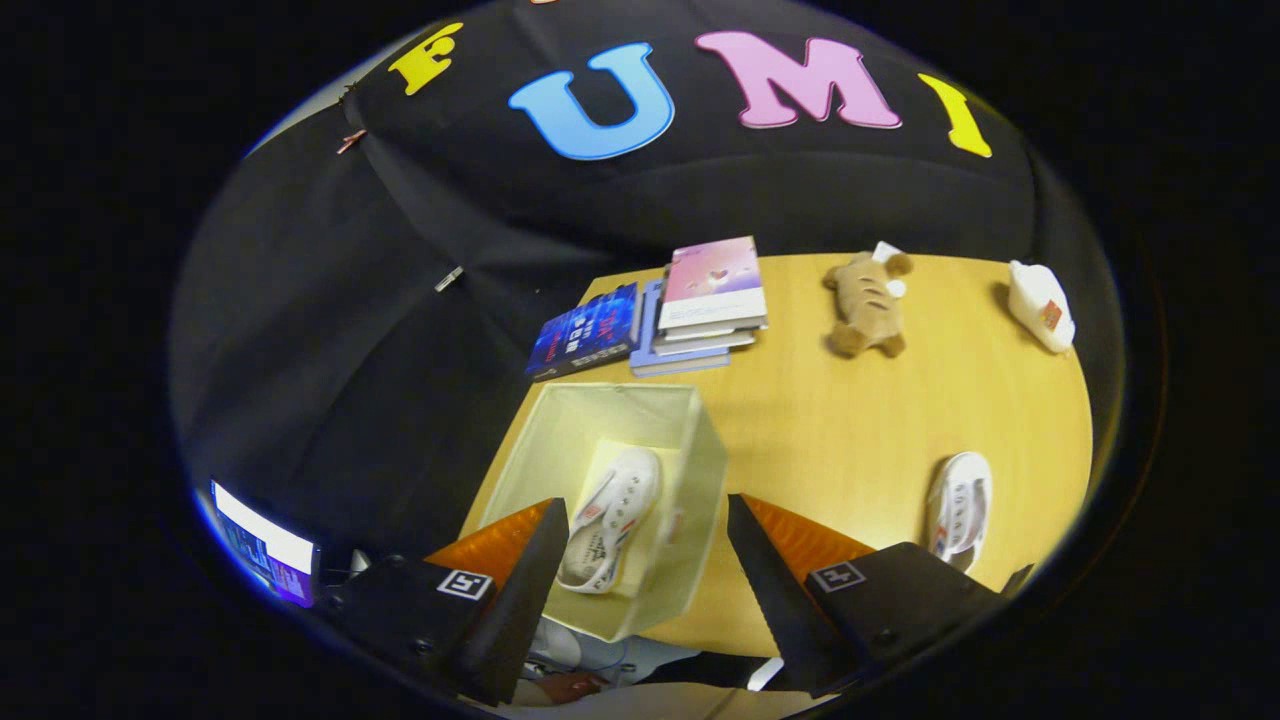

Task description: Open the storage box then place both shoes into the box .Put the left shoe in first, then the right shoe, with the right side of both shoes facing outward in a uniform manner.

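Gripper (645, 530): black body, square markers, screws.

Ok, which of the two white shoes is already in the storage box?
The white shoe between the open gripper's fingers lies inside the storage box. The other shoe sits on the bare table, beyond the right finger.

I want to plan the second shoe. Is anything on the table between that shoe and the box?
Nothing visible. The shoe lies on bare table beside the open box, which already holds one shoe. The open tongs hold nothing. The toy, bottle and books lie farther off.
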A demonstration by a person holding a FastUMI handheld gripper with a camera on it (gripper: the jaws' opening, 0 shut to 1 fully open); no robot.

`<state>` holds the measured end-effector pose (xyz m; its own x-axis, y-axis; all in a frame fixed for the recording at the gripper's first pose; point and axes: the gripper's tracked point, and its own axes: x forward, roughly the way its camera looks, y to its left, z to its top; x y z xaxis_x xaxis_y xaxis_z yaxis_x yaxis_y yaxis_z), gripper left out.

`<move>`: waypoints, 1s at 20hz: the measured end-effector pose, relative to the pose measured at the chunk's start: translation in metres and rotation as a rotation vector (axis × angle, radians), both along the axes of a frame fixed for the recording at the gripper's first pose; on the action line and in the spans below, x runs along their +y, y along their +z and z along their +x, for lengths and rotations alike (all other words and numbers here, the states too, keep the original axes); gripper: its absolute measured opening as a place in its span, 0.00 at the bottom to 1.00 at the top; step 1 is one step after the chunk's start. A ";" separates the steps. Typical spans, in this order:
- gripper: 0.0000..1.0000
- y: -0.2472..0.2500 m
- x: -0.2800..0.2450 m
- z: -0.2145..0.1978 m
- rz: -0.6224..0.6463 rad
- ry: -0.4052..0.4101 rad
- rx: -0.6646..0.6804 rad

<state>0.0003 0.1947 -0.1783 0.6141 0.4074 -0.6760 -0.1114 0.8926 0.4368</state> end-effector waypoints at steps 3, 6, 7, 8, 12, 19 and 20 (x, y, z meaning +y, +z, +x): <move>0.99 -0.021 -0.082 -0.023 -0.152 -0.060 -0.014; 0.99 -0.066 -0.160 -0.048 -0.271 -0.140 0.047; 0.99 -0.081 -0.180 -0.058 -0.302 -0.160 0.074; 0.99 -0.095 -0.197 -0.069 -0.323 -0.175 0.106; 0.98 -0.154 -0.244 -0.094 -0.409 -0.201 0.189; 0.84 -0.222 -0.263 -0.086 -0.480 -0.178 0.251; 0.82 -0.227 -0.265 -0.080 -0.479 -0.181 0.249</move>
<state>-0.0793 -0.0699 -0.4056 0.4437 -0.0775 -0.8928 0.1164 0.9928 -0.0283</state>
